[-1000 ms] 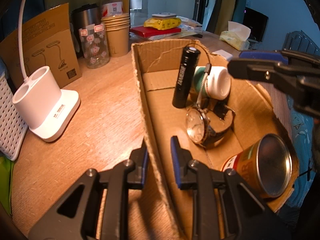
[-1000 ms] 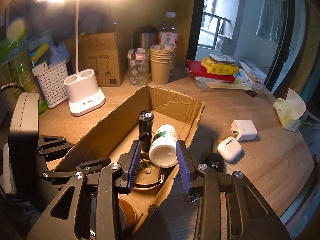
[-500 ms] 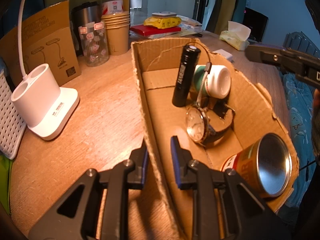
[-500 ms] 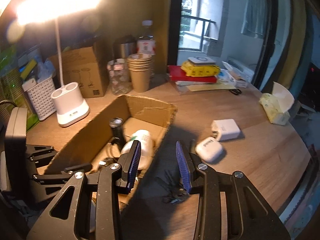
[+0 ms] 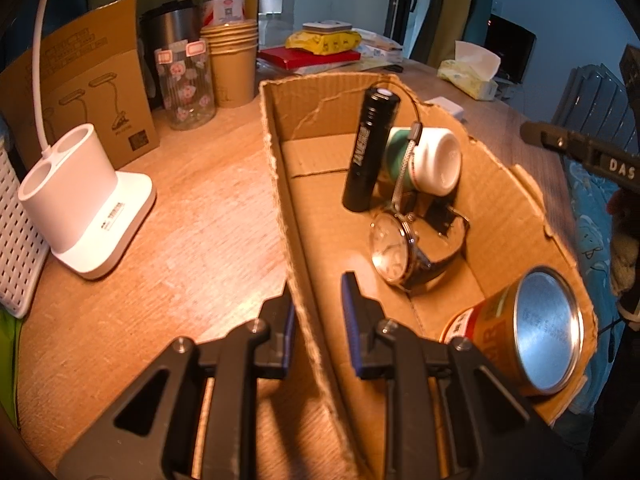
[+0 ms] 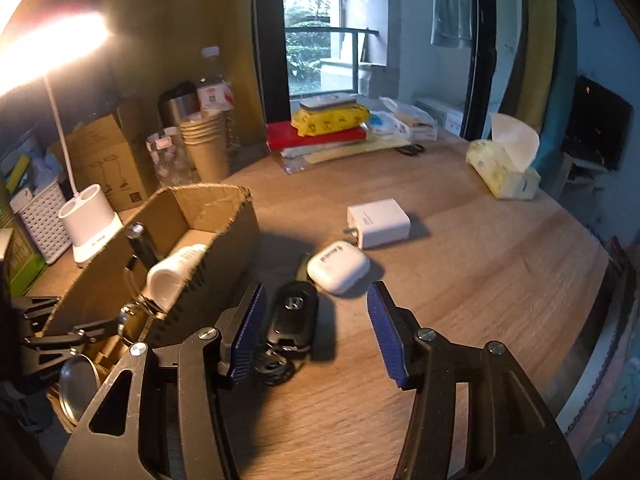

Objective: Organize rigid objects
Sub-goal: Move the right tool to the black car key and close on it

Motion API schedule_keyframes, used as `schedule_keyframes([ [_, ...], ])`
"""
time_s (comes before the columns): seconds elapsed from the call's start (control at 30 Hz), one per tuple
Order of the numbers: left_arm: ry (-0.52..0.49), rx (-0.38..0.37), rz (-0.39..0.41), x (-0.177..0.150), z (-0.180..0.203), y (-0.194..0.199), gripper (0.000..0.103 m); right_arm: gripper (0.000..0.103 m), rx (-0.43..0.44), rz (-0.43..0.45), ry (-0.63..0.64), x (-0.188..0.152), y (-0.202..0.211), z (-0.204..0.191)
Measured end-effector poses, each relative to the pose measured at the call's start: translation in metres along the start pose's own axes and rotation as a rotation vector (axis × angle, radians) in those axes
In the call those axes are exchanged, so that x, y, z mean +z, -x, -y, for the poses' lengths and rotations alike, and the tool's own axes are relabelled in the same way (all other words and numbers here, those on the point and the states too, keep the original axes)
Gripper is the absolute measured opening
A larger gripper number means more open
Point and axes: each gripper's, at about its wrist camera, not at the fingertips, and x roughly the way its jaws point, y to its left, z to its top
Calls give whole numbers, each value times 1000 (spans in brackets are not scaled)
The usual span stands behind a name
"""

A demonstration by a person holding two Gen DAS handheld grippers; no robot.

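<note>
My left gripper (image 5: 318,326) is shut on the near left wall of the open cardboard box (image 5: 280,184). Inside the box stand or lie a black flashlight (image 5: 370,148), a white bottle (image 5: 430,160), a wristwatch (image 5: 394,252) and a tin can (image 5: 532,328). My right gripper (image 6: 318,334) hovers over the wooden table just right of the box, its jaws opening and gripping nothing. A black car key (image 6: 294,312) with its ring lies by the left finger. A white earbud case (image 6: 338,266) and a white charger (image 6: 378,222) lie just beyond.
A white lamp base (image 5: 86,208), a glass jar (image 5: 186,80), stacked paper cups (image 5: 234,64) and a cardboard carton (image 5: 96,72) stand left of the box. A tissue box (image 6: 504,168) and a red book stack (image 6: 320,136) sit further back. The table's edge (image 6: 600,320) curves away at right.
My right gripper has swung right, from over the box to above the table beside it, and its jaws have widened. The left gripper and the box have not moved.
</note>
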Motion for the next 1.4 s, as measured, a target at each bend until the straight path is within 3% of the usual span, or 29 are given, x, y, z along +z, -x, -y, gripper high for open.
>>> schedule_keyframes([
  [0.7, 1, -2, -1, 0, 0, -1, 22, 56, 18, -104, 56, -11, -62, -27],
  [1.4, 1, -1, -1, 0, 0, -1, 22, 55, -15, -187, 49, -13, -85, -29],
])
